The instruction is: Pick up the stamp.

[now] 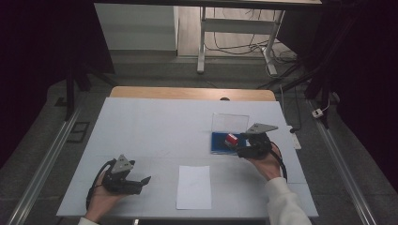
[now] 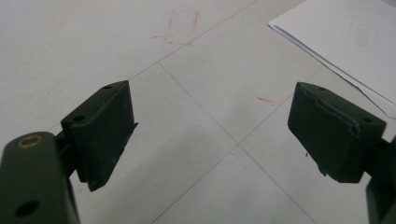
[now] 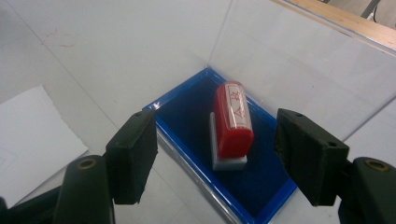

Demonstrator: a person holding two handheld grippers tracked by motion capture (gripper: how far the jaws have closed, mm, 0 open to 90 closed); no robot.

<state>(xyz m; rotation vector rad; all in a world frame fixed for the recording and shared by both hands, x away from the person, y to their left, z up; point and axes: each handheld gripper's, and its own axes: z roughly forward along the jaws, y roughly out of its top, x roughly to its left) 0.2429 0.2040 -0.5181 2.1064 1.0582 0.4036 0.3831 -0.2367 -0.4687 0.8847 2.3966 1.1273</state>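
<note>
Table [image 1: 155, 126] is carrying a blue tray [image 3: 187, 109] with a red stamp [image 3: 232, 122] standing inside; right gripper [image 3: 215, 156] is hovering just before the tray, jaws apart around the stamp, untouching; left gripper [image 2: 210, 135], well apart, is gaping, grasping nothing.

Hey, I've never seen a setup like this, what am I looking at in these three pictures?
A person at a table holds a hand-held two-jaw claw in each hand. The top picture looks down from above; the other two come from cameras riding on each claw. The left claw is open over the white tabletop, holding nothing. The right claw hangs open around a red stamp with a white base lying in a blue-lined clear plastic case, not gripping it. A white paper sheet lies nearby.
</note>
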